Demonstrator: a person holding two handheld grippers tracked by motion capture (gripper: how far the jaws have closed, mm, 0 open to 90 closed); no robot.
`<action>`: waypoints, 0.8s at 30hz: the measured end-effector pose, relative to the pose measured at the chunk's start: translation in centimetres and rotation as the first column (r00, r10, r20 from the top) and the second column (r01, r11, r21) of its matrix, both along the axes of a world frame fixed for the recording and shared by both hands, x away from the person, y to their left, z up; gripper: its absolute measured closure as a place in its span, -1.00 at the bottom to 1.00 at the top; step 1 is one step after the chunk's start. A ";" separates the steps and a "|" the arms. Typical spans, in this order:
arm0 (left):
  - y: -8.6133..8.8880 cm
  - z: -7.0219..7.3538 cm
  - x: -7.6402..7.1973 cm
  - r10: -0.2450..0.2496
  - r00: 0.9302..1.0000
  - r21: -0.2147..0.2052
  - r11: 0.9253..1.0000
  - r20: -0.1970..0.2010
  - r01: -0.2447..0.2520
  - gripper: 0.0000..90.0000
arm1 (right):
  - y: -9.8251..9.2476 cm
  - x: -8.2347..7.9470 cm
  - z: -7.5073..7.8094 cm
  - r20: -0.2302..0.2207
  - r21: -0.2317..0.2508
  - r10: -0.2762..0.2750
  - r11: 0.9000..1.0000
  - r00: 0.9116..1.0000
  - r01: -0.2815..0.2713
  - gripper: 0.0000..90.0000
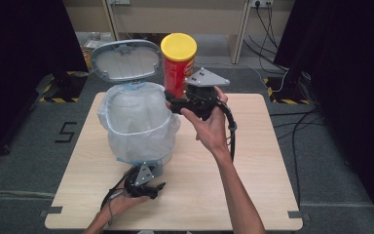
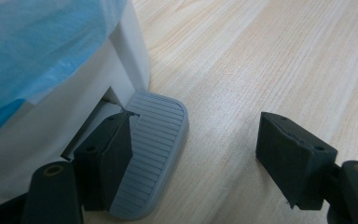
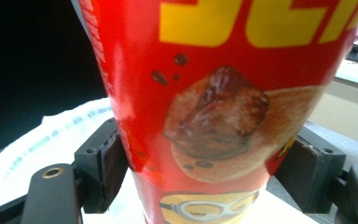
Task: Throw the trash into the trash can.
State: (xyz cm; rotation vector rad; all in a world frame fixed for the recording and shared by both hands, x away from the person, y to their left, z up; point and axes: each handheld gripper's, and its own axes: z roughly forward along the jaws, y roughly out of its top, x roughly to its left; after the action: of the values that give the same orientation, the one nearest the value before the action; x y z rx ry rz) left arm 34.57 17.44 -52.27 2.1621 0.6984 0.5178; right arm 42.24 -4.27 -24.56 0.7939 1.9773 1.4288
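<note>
Right gripper view: pads [image 3: 103, 163] were seen clamped on red can [image 3: 214, 116], held upright, long axis vertical. Can [image 1: 177, 66] was carried just right of open bin [image 1: 139, 122], near desk's far edge. Left gripper [image 2: 196, 163], jaws apart, was pressed on pedal [image 2: 156, 140].

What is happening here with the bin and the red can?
A person works with a gripper in each hand. The left gripper, jaws open, has one jaw pressing on the grey pedal of the white bin, and the lid stands open. The right gripper is shut on the red can with a yellow cap and holds it upright in the air, beside the bin's open mouth. The can is not yet inside the bag.
</note>
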 end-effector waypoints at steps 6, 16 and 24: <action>0.0 0.0 0.0 -0.002 1.000 0.001 1.000 -0.001 0.002 -0.42 | 1.8 0.2 0.3 -0.007 -0.003 0.039 0.999 0.999 -0.039 -0.45; 0.0 0.0 0.0 -0.004 1.000 0.009 1.000 -0.002 0.004 -0.42 | 4.8 0.5 0.0 -0.023 -0.021 0.097 0.995 0.995 -0.097 -0.45; 0.1 0.0 0.0 -0.006 1.000 0.009 1.000 -0.003 0.006 -0.42 | 7.0 1.0 -1.0 -0.058 -0.061 0.136 0.988 0.989 -0.140 -0.45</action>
State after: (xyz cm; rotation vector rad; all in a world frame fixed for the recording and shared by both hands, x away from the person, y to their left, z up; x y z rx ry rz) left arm 34.60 17.51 -52.22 2.1728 0.6922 0.5160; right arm 43.27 2.69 -25.57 0.6846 2.1449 1.4257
